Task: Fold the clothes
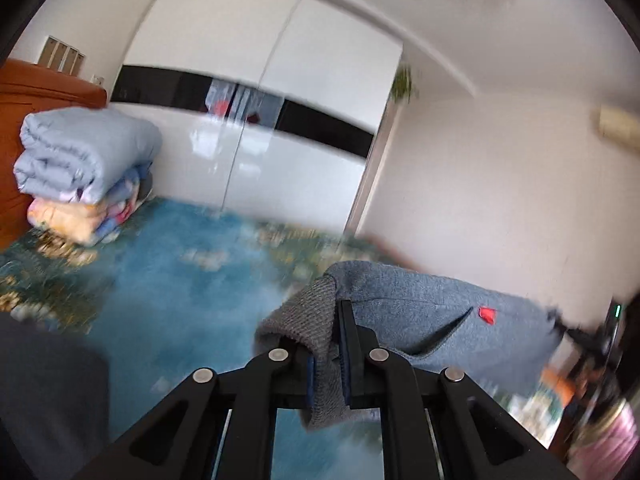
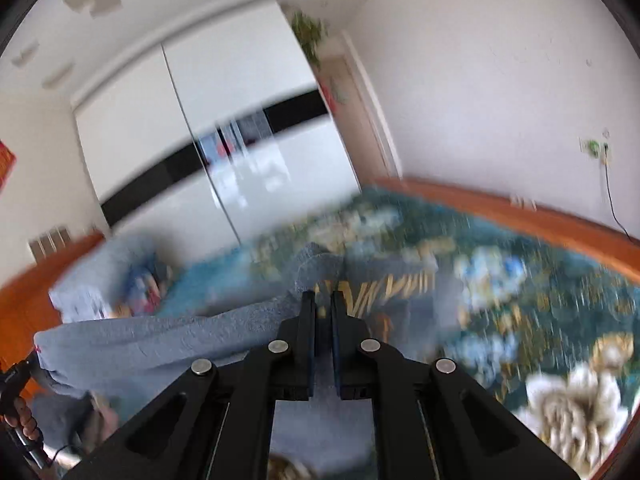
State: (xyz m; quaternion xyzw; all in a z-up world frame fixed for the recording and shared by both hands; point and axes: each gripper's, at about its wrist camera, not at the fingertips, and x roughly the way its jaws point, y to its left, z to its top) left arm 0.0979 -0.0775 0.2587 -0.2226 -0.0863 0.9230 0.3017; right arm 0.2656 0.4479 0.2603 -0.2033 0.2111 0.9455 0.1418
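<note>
A blue-grey knit garment with a slit pocket and a small red tag hangs stretched between both grippers above the bed. My left gripper is shut on its ribbed grey edge. The other gripper shows at the right edge of this view, holding the far end. In the right wrist view my right gripper is shut on the same garment, which stretches left to the other gripper. Part of the garment with yellow lettering lies beyond the fingers. Both views are blurred.
The bed has a teal floral cover and an orange wooden frame. A stack of folded quilts stands at the headboard. A white wardrobe faces the bed.
</note>
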